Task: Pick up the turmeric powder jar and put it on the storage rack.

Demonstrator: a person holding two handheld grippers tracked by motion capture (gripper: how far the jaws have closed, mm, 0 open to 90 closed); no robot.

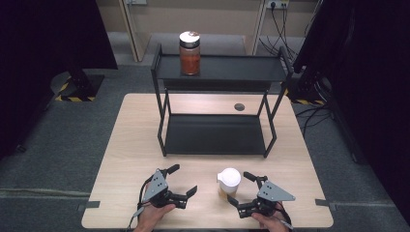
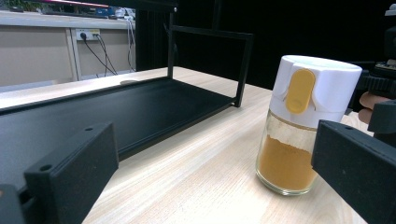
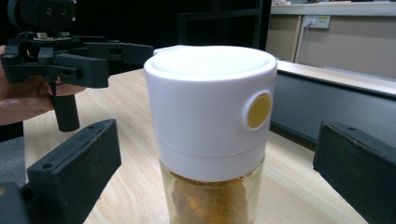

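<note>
Currently the left hand-held gripper point(image 1: 183, 179) rests on the tabletop point(image 1: 125, 145), jaws apart, empty. Just right of it stands the spice jar point(image 1: 228, 181), between the right hand-held gripper point(image 1: 241, 188)'s open jaws. Advisable: close squarely on the glass below the white cap, keeping it upright.

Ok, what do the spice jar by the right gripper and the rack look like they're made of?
Spice jar: clear glossy body, likely glass, orange powder showing through; matte white cap, likely plastic, with yellow button. Rack: thin black frame and flat shelves, probably painted metal, matte finish.
</note>
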